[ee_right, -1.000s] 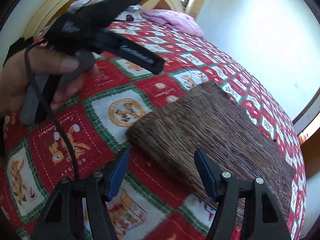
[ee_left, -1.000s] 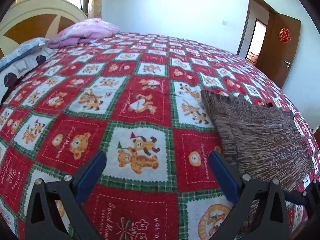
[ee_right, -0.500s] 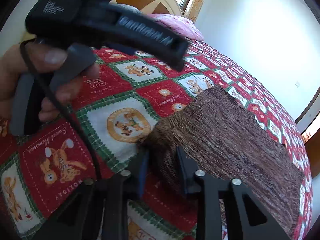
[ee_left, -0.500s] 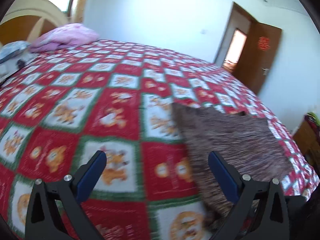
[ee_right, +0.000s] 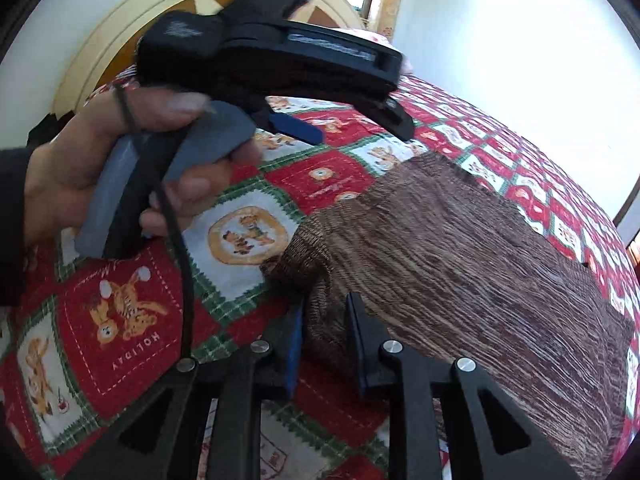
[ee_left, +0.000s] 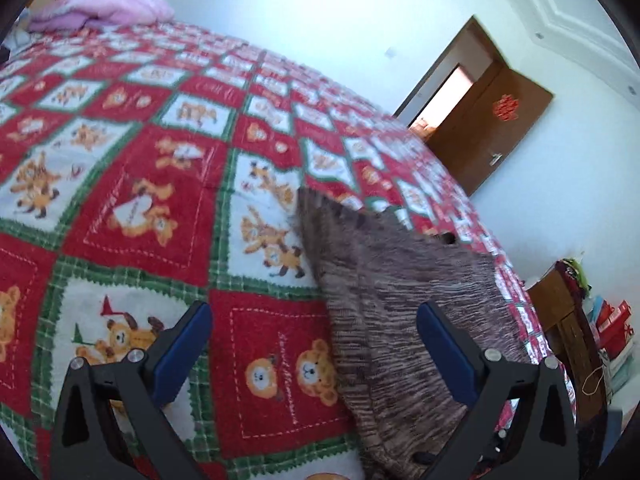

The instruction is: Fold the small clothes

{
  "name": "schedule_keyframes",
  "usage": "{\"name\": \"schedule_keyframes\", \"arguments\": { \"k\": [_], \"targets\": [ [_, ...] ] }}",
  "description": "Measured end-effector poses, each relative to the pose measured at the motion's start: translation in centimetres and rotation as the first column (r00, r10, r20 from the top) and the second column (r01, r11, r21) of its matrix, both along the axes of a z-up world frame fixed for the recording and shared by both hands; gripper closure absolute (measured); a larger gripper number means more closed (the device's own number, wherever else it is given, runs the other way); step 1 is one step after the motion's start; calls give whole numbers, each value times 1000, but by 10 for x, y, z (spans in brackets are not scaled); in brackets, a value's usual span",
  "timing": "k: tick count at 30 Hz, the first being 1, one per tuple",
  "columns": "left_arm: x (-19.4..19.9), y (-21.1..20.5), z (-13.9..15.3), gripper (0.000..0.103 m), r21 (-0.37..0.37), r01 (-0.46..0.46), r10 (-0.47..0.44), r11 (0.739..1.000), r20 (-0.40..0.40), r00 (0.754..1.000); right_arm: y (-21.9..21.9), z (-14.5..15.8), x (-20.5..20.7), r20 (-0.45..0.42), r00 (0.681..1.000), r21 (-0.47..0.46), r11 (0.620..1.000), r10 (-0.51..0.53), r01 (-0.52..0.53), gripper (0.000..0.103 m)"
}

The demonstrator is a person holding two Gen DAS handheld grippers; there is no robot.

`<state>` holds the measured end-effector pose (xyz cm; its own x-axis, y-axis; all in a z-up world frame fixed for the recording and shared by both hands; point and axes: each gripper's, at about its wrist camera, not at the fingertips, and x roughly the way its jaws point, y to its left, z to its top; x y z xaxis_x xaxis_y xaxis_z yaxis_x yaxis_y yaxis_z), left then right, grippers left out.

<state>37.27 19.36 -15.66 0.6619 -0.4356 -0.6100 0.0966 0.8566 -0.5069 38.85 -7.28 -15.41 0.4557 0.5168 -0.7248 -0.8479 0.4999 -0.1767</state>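
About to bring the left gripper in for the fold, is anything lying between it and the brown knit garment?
Nothing visible. The left gripper hangs open above the bedspread, with the brown knit garment directly ahead by its right finger.

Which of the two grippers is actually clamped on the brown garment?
The right gripper: its fingers pinch the brown garment. The left gripper is wide open.

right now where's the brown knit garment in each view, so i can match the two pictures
Left wrist: brown knit garment lies lower right, reaching behind the open left gripper.
Right wrist: it fills center to right, its near corner pinched in the right gripper.
Shared landmark: the teddy-bear quilt under it.
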Motion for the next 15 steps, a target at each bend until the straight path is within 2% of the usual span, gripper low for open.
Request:
{"name": "schedule_keyframes", "arguments": {
  "k": [5, 8, 11, 15],
  "targets": [
    [17, -12, 10, 0, 43, 26, -27, 999, 19, 999, 9, 1, -9, 68, 997, -42, 999, 20, -17, 79],
    [35, -19, 11, 3, 49, 44, -45, 998, 25, 999, 8, 1, -10, 64, 998, -31, 999, 20, -18, 79],
    [52, -32, 3, 14, 35, 80, -80, 996, -8, 997, 7, 0, -6, 51, 999, -18, 1000, 16, -15, 79],
    [65, -42, -8, 15, 61, 75, -73, 995, -43, 996, 8, -3, -7, 61, 998, -21, 1000, 15, -14, 79]
  ]
}}
